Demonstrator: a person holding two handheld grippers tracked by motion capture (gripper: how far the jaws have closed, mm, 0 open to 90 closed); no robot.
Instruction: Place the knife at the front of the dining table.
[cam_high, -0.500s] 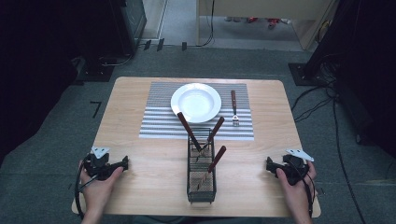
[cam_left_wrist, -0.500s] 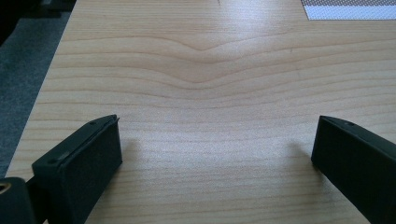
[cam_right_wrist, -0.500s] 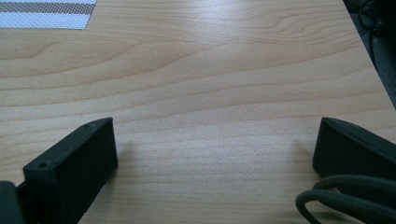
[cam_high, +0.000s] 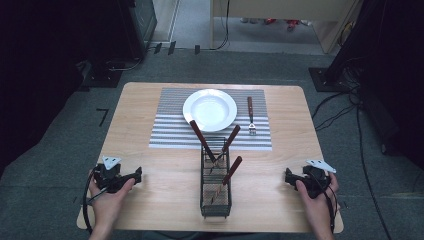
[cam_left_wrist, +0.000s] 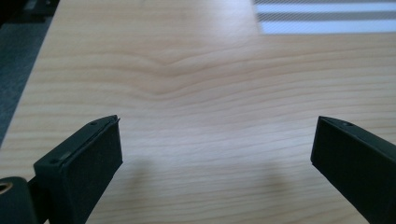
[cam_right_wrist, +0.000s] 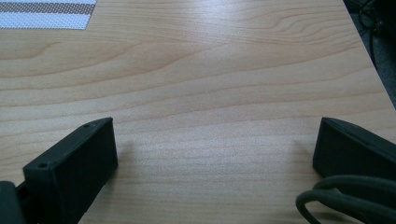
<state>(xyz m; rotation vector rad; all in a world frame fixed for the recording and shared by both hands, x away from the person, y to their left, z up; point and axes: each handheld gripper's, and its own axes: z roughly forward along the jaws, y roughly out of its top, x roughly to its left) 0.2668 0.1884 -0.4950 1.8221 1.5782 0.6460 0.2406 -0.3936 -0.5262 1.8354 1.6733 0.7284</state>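
left gripper (cam_high: 131, 176): jaws spread wide, nothing btwn them; rests low on the counter (cam_high: 150, 200) at near-left corner, aimed inward twd the caddy. Left gripper view: bare wood grain btwn the 2 black pads (cam_left_wrist: 93, 158).
right gripper (cam_high: 291, 177): jaws also wide apart, empty; sits near the right edge, pointing inward. Looks like a parked/ready pose, both hands well apart from the work.
wire caddy (cam_high: 215, 187): black mesh basket, tall & narrow, centre-front of counter, btwn the grippers. Holds 3 utensils (cam_high: 202, 141) w/ red-brown handles up, leaning diff ways – handles up prob. so they're easy to pinch.
plate (cam_high: 210, 109): white, round, shallow rim, glossy; on the placemat, just beyond the caddy.
fork (cam_high: 250, 116): red-brown handle, metal tines twd the person; lies right of plate, on the mat – reads as place-setting spot.
placemat (cam_high: 165, 131): grey/white stripes, woven look, flat.
counter: pale wood, smooth, rounded corners.
next (guess): pull a utensil from the caddy, lay it beside the plate.
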